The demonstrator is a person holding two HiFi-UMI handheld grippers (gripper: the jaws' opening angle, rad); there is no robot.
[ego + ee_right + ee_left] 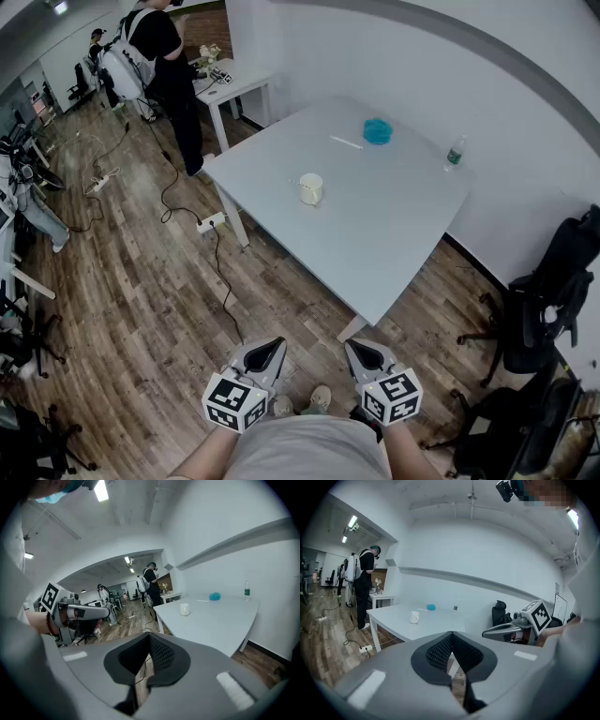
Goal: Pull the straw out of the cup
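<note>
Standing back from the table [394, 234], wood floor between us. My left gripper [273, 345] is low in the frame, close to my body, jaws pressed together with nothing between them. My right gripper [355, 346] is just beside it. Its own view shows the tips meeting and nothing caught there either. Both point forward and slightly down toward the table.

The cup [310, 188] stands upright on the tabletop just above frame centre, near the table's left edge and well apart from both grippers. A thin pale sliver shows at its left rim. I read it as the straw [294, 180], but it is too small to be sure.

Farther up the table are a thin white stick [345, 142] lying flat, a blue lump [377, 130] just right of it, and a bottle [455, 152] near the right edge by the wall.

Upper left: a person in black [169, 56] stands at a small white table [239, 80]. A power strip [211, 222] and its cable lie on the floor left of the big table. Dark chairs [553, 281] fill the right edge.
</note>
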